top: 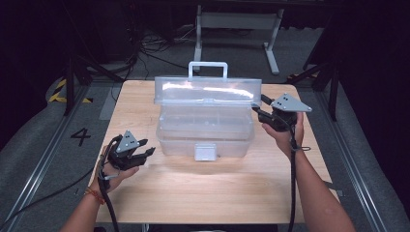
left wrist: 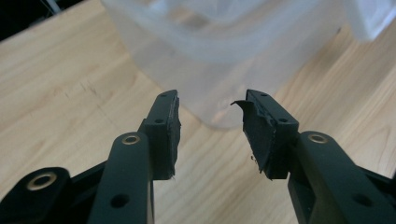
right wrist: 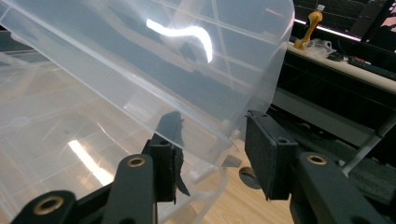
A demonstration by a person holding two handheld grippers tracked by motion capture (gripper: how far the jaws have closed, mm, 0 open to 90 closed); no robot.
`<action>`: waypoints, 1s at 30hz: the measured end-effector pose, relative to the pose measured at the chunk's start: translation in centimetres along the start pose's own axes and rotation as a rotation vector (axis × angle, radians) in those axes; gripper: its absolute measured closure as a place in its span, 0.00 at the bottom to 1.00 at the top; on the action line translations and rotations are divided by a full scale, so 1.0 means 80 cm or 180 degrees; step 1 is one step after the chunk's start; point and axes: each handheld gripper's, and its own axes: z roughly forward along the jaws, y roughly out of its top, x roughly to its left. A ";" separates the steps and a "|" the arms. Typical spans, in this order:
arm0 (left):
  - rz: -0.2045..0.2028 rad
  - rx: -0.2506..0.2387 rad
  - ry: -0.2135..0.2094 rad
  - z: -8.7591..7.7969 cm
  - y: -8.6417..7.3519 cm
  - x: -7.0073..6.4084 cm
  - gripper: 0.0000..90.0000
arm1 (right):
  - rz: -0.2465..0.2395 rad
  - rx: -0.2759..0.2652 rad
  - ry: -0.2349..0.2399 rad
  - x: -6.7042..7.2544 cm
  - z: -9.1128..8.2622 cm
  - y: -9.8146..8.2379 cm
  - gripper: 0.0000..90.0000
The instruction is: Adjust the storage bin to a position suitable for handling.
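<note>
- Clear plastic toolbox (top: 204, 130) at mid desk (top: 212, 193), slightly toward the far edge, lid (top: 208, 92) swung up and standing near upright, white carry handle (top: 208, 67) poking above it.
- White front latch (top: 205, 151) hanging loose on the near wall, unfastened.
- Left tongs (top: 145, 153) low over the desk just beside the box's near left corner, released, nothing between them (blurred translucent corner of the box straight ahead in the left gripper view (left wrist: 210, 112)).
- Right tongs (right wrist: 212, 154) up at the lid's right end, spread either side of the thin lid edge, one jaw seen through the plastic and the other outside it; straddling but not clamped, a gap visible at the outer pad.
- Likely handling: light, thin-walled, fairly stiff yet springy; glossy and probably slippery under the pads.
- Lid apt to flex or twist if driven from one corner alone; hinge line likely the weak spot.
- Best holds, by judgement: lid rim near the corner for swinging it, carry handle for lifting, base wall for steadying against sliding on the smooth wood.
- Interior of the box apparently empty, though glare hides part of it.
</note>
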 end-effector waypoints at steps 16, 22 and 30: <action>-0.0021 0.0079 -0.0159 0.013 -0.006 -0.001 0.49 | 0.0048 -0.0004 -0.0139 -0.013 0.009 0.011 0.82; -0.0026 0.0335 -0.0167 0.021 -0.024 0.003 0.47 | 0.0035 0.0004 -0.0165 -0.018 0.014 0.017 0.84; -0.0022 0.0627 -0.0187 0.027 -0.046 0.007 0.45 | 0.0106 -0.0001 -0.0178 -0.025 0.021 0.022 0.87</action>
